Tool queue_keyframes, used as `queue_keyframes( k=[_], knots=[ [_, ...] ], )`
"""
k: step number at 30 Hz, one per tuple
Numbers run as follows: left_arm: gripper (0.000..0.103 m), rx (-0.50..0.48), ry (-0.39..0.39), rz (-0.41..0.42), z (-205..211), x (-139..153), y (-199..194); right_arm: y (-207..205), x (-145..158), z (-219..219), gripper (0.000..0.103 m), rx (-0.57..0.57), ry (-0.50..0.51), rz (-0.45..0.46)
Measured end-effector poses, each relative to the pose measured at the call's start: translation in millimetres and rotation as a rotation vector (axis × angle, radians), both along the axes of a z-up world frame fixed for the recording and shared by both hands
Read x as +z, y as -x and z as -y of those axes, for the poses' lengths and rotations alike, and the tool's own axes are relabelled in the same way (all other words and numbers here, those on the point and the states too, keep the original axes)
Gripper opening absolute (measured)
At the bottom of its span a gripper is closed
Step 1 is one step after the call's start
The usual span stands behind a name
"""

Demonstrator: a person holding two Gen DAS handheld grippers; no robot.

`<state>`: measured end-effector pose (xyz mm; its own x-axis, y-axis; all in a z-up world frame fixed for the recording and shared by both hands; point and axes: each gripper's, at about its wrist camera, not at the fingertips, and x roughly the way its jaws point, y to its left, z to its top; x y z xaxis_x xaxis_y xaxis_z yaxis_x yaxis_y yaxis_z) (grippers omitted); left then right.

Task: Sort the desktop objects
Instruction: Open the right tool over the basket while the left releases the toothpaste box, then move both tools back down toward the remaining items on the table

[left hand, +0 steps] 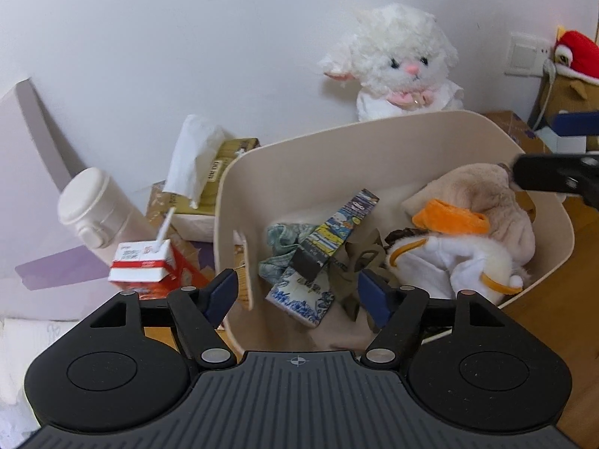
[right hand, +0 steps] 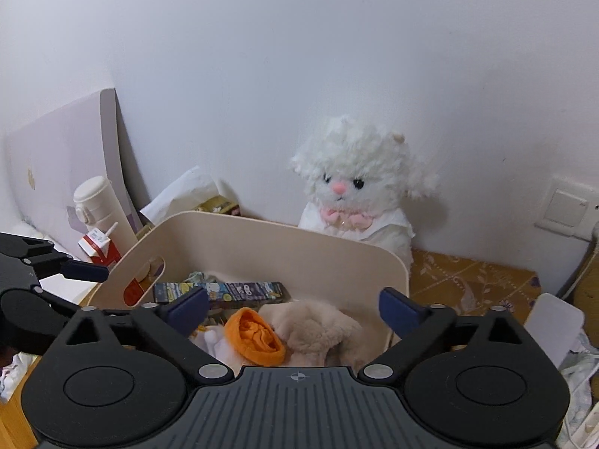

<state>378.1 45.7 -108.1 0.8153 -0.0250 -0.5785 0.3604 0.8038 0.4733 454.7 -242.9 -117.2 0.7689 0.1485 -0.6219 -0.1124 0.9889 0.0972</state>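
A beige bin [left hand: 411, 138] stands on the wooden desk. Inside lie a long printed box [left hand: 337, 232], a blue-and-white patterned box [left hand: 299, 295], a green cloth [left hand: 280, 235], an olive hair claw [left hand: 359, 262] and a beige plush toy with an orange part [left hand: 475, 191] on a white plush [left hand: 449, 262]. My left gripper [left hand: 299, 284] hangs open over the bin's near left side, nothing between its fingers. My right gripper [right hand: 294, 299] is open above the beige plush [right hand: 318, 329] in the bin [right hand: 262, 239], holding nothing. It also shows in the left wrist view as the right gripper [left hand: 554, 176].
A white lamb plush [left hand: 397, 60] sits against the wall behind the bin. To the bin's left stand a red-and-white milk carton [left hand: 142, 265], a white bottle [left hand: 93, 209] and a tissue box [left hand: 221, 172]. A red plush [left hand: 576, 56] sits at far right.
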Motion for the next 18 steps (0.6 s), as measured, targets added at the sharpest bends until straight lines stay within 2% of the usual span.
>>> queue_keyframes(
  k=[3,8,18],
  knots=[
    [0.075,0.006,0.041,0.006,-11.5,5.2,10.5,18.5,4.7,0.2,0.103,-0.009,-0.001,0.025],
    [0.076,0.032,0.082,-0.053,-28.3,1.5,22.5,48.1,0.3,-1.1,0.103,-0.013,0.017,0.004],
    [0.076,0.028,0.091,-0.137,-43.0,-16.4,53.4,97.3,-23.0,-0.3,0.103,-0.039,0.009,-0.082]
  ],
)
